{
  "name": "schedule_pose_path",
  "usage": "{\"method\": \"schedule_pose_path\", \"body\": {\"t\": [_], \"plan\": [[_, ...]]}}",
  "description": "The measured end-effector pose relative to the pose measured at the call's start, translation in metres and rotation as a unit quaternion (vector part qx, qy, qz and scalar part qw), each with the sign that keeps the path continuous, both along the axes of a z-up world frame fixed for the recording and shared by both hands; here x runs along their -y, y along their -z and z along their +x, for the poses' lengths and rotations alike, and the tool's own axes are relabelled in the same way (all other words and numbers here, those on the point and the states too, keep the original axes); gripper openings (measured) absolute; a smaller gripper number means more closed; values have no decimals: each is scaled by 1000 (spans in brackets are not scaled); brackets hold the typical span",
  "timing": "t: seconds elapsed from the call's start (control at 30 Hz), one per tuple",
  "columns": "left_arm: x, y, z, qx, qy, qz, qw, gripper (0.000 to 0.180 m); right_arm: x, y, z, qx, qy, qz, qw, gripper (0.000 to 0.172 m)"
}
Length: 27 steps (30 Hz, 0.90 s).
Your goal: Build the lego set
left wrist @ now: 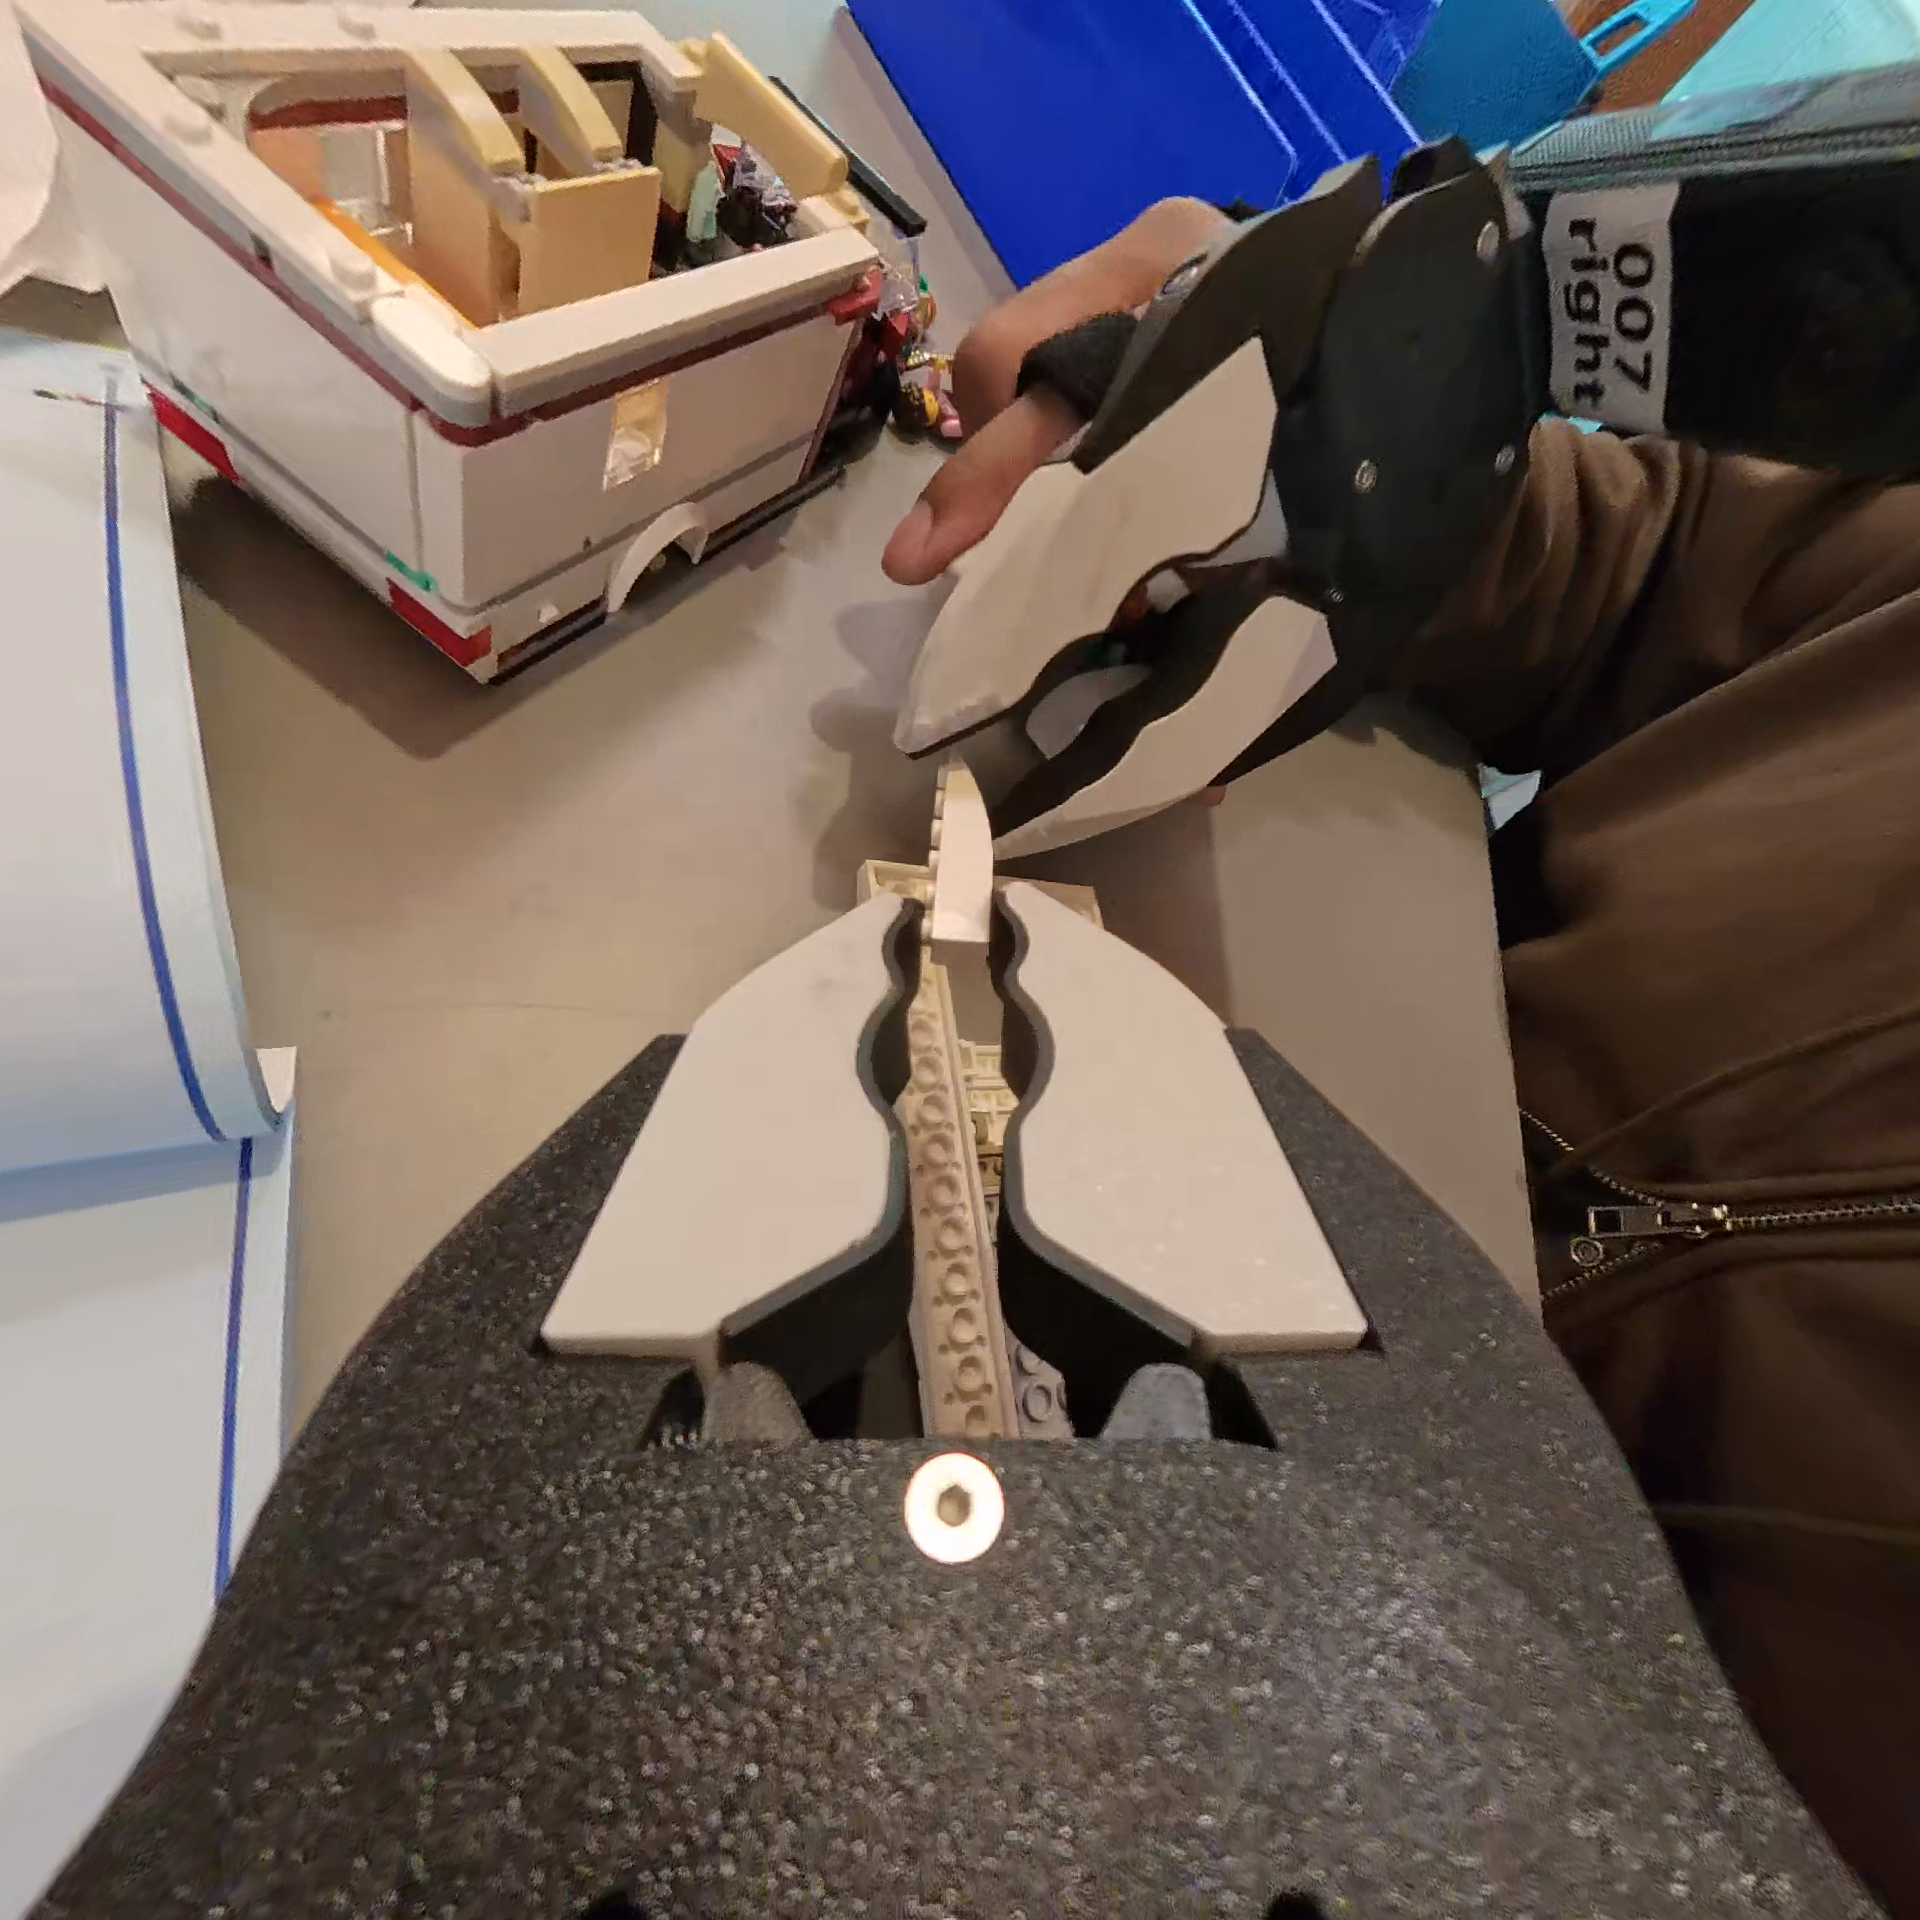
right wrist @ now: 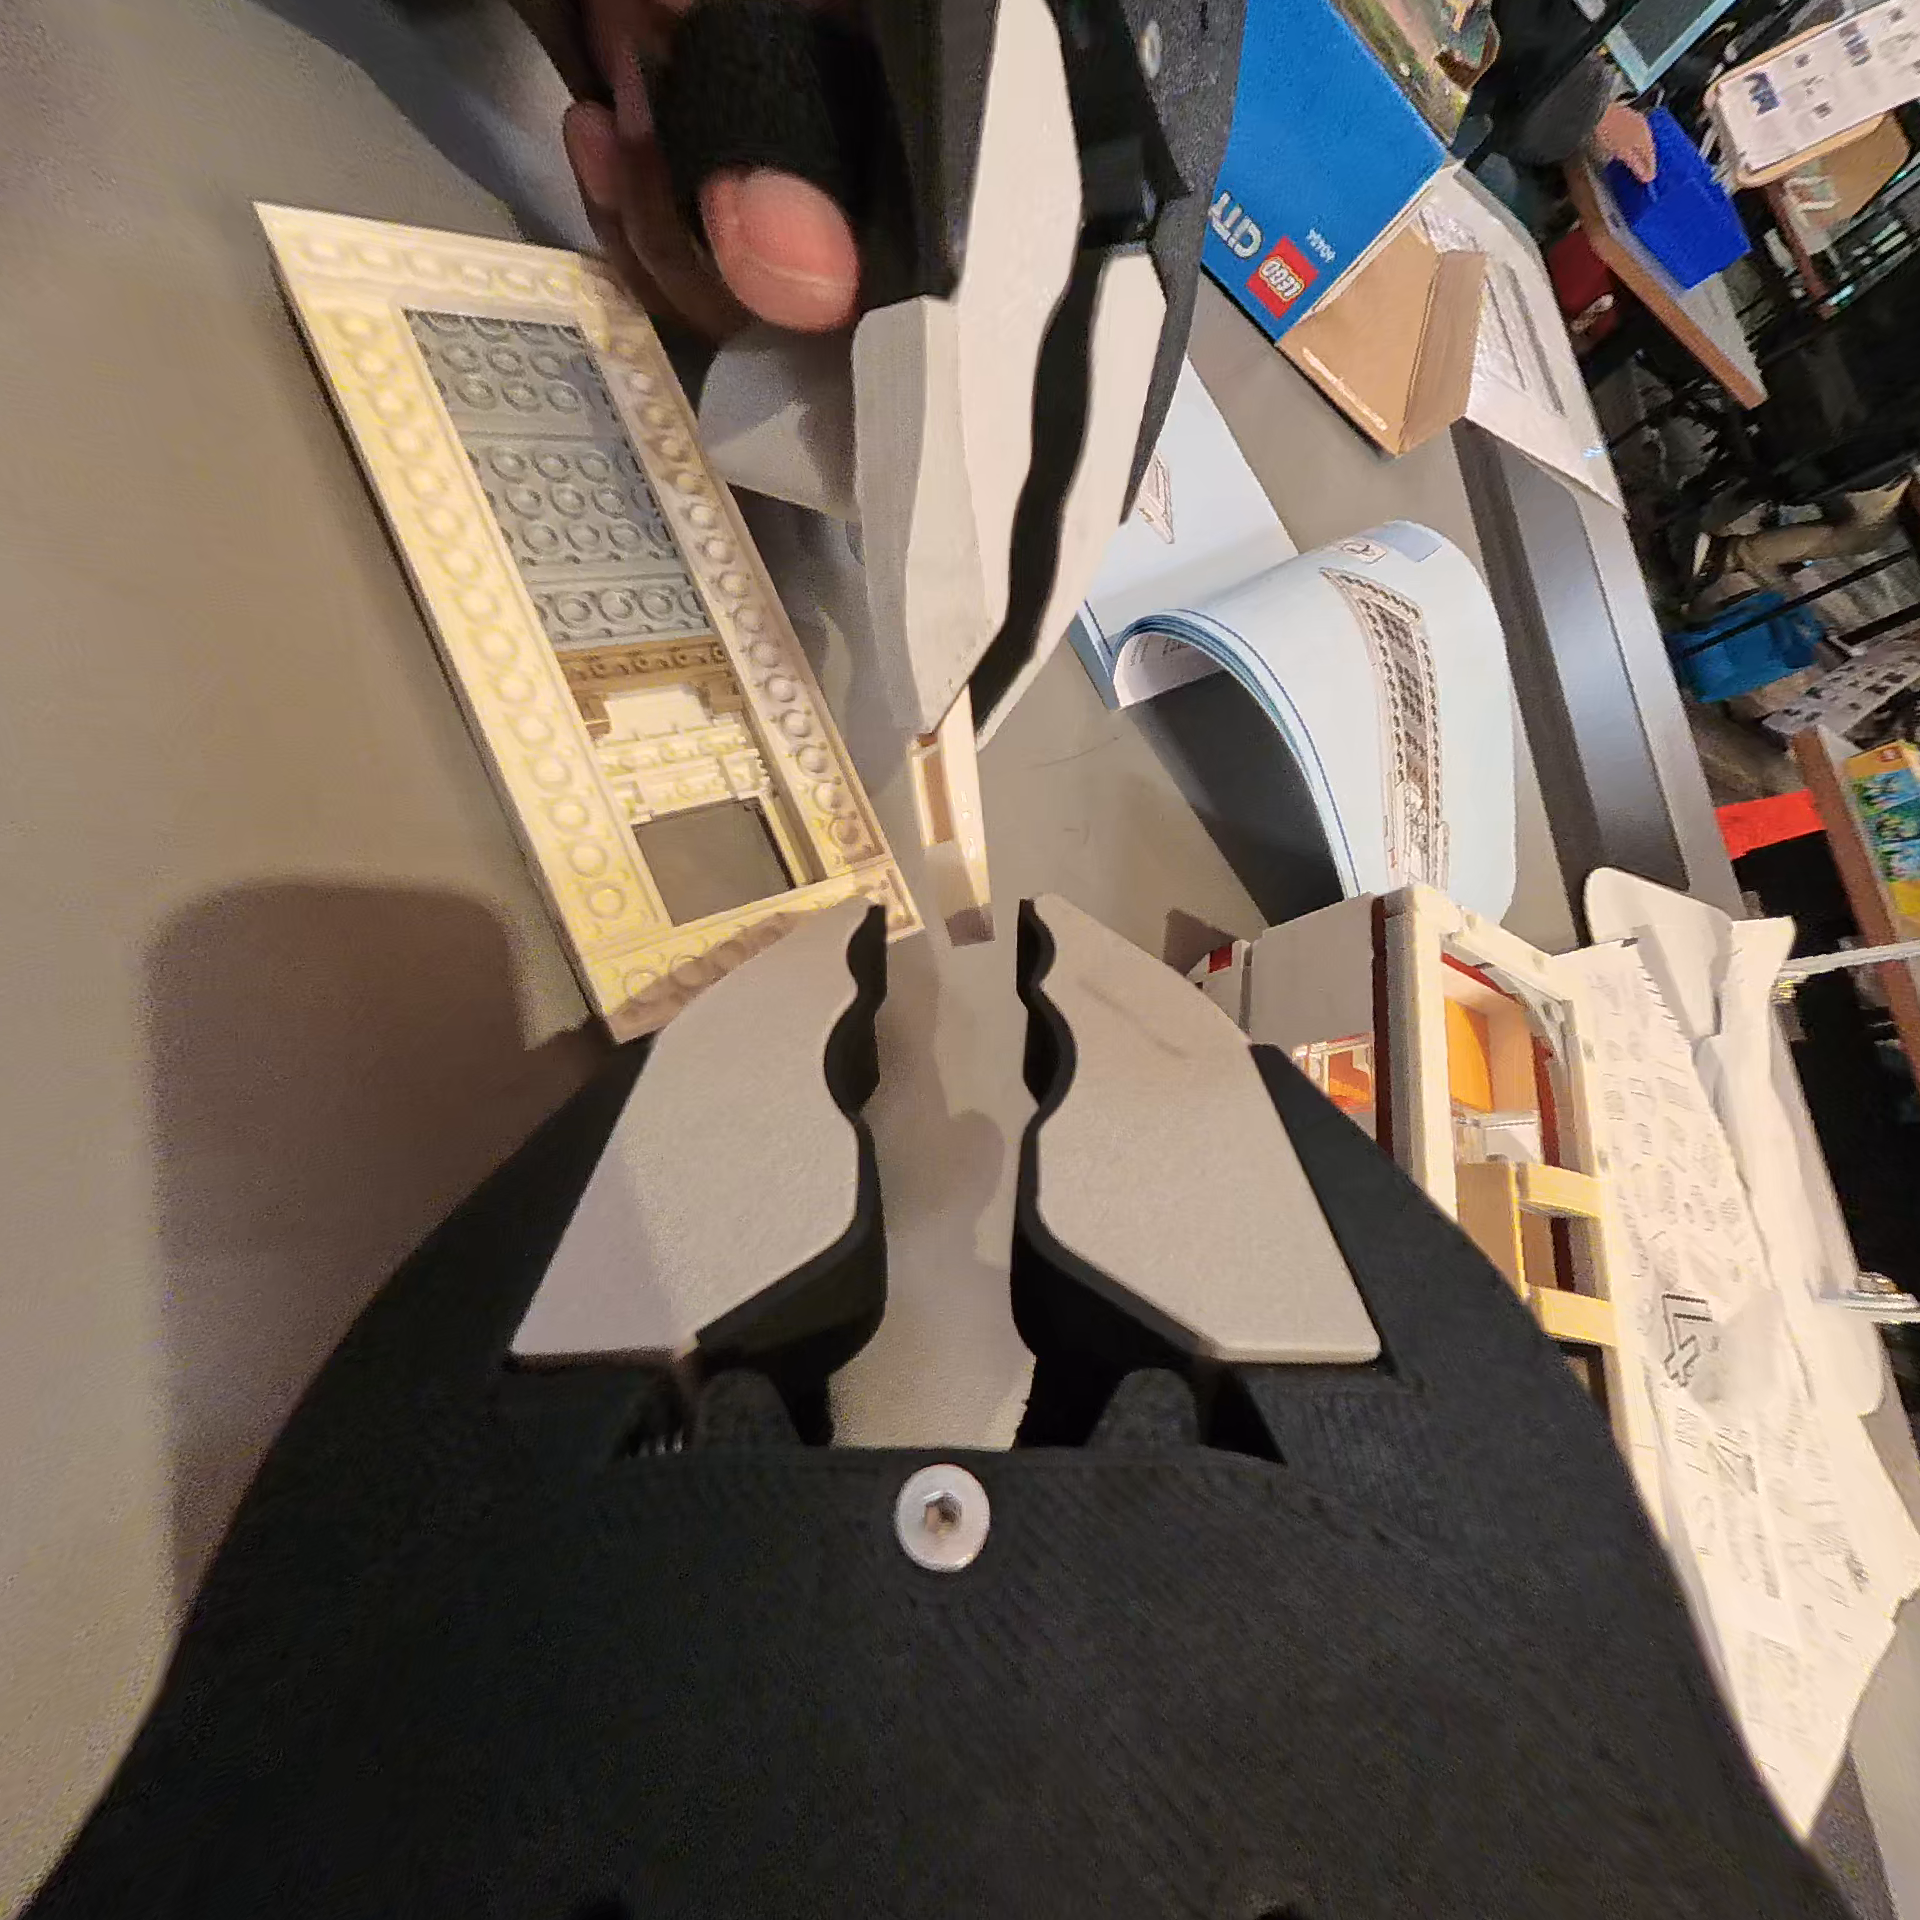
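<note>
**Two grippers meet on one slim white brick**

Two sets of fingers face each other over the grey table [left wrist: 499,894], and only one of them has hold of anything. My left gripper [left wrist: 956,914] has its fingers nearly together, clamped across one end of a long white brick [left wrist: 961,868] with a curved top. Both pads look pressed to its sides. I judge that this end grip is what leaves the rest of the brick sticking out free.

From the right wrist view, that same brick [right wrist: 961,831] hangs down out of the left gripper's fingers. Its free end stops just short of the mouth of my right gripper [right wrist: 951,925]. The right fingers stand apart with table showing on both sides of the brick's end, so they press on nothing. In the left wrist view, those open fingertips flank the brick's far end.

A cream frame plate [right wrist: 343,343] lies flat on the table just left of the right gripper. Grey plates and small tan and white parts fill its middle. It sits directly under the left gripper, and I can see its row of round sockets through the finger gap.

Farther off are a white-and-red camper model [left wrist: 582,436] with its roof off, an open instruction booklet [right wrist: 1299,665], a blue box [right wrist: 1330,135] and a printed sheet [right wrist: 1714,1299] beside the camper.
</note>
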State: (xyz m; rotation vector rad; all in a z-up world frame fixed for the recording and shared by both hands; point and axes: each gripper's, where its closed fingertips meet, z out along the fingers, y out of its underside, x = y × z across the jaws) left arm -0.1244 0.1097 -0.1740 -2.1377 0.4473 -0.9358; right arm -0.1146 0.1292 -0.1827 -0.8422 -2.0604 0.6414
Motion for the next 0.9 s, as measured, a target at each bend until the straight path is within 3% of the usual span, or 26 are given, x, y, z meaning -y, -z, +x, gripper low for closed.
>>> {"method": "schedule_pose_path", "body": {"t": [0.6,0.9], "plan": [[0,3,-3,-12,-4,-5,1000,13,0,2,-1,-16,11,11,1000,19],[-2,5,-10,34,-54,-59,996,13,-6,4,-1,-10,23,15,1000,20]]}}
